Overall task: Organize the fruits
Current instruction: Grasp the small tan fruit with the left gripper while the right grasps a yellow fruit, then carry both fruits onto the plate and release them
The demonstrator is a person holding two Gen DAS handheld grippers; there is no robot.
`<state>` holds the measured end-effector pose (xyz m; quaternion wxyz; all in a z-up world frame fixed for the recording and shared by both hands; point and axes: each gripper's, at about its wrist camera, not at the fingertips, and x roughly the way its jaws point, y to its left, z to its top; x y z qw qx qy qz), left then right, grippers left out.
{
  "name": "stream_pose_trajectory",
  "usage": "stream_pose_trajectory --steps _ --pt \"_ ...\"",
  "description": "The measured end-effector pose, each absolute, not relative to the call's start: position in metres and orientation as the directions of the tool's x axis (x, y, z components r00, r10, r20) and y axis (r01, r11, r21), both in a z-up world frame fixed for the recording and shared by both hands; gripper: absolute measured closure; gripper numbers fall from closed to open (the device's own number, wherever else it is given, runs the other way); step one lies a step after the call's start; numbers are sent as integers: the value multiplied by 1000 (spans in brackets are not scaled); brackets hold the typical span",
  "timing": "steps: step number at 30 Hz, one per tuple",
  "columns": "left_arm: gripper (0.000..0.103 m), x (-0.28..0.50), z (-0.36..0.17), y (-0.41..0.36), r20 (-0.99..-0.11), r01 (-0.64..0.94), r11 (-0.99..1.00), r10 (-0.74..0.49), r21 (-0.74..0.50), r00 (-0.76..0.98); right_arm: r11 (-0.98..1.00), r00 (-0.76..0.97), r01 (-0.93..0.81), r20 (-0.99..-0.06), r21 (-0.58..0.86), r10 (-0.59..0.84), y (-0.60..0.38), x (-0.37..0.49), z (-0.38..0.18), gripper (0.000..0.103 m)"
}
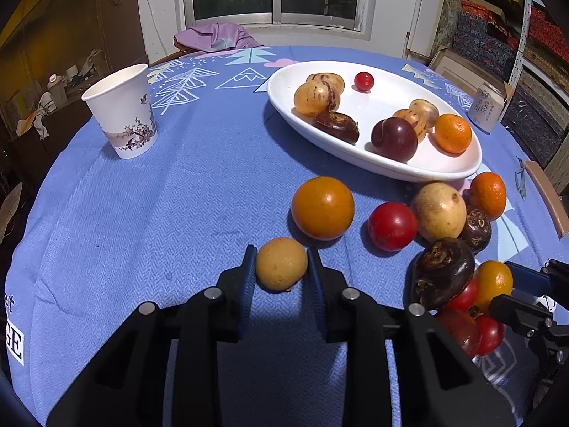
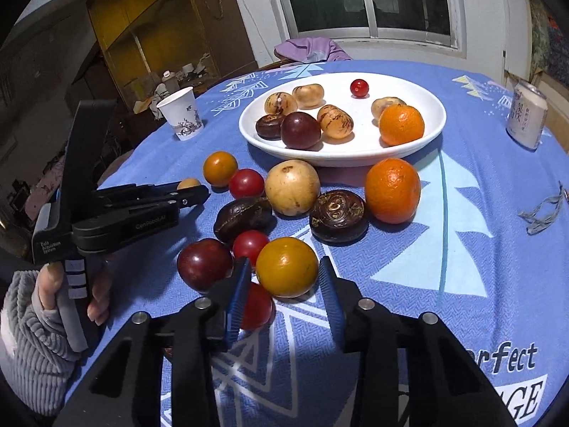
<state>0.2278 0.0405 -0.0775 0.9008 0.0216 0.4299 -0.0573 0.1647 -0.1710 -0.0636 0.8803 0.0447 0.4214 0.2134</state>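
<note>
My left gripper (image 1: 281, 259) is shut on a small tan fruit (image 1: 281, 264) that rests on the blue tablecloth; in the right wrist view, the left gripper (image 2: 190, 195) lies low at the left. My right gripper (image 2: 284, 271) is open around a yellow-orange fruit (image 2: 287, 267), with thin gaps at both pads. Around it lie a dark red plum (image 2: 204, 264), red tomatoes (image 2: 250, 244), a dark brown fruit (image 2: 243, 217), a pale yellow fruit (image 2: 292, 186) and an orange (image 2: 393, 190). The white oval plate (image 2: 338, 158) behind holds several fruits.
A paper cup (image 1: 122, 117) stands at the far left of the table and a drink can (image 2: 526, 121) at the far right. A hand in a grey ribbed sleeve (image 2: 42, 306) grips the left tool. Purple cloth lies on a chair under the window.
</note>
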Motion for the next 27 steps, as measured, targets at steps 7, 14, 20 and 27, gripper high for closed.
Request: stream_pose_trajectory --steps 7,14,20,27 --pt "75 226 -76 40 -765 118 993 -81 -7 639 906 577 -314 -701 284 419 -178 165 -59 65" --pt "76 220 -53 38 -710 112 994 -92 -19 698 929 690 -252 -623 271 369 -204 165 -31 65" --pt "76 257 -13 24 -675 124 990 -135 -65 725 941 734 -174 -598 291 321 -225 211 2 65" --pt "76 324 -14 -5 -711 124 986 -167 -112 683 956 710 -148 -646 254 281 -209 290 0 65"
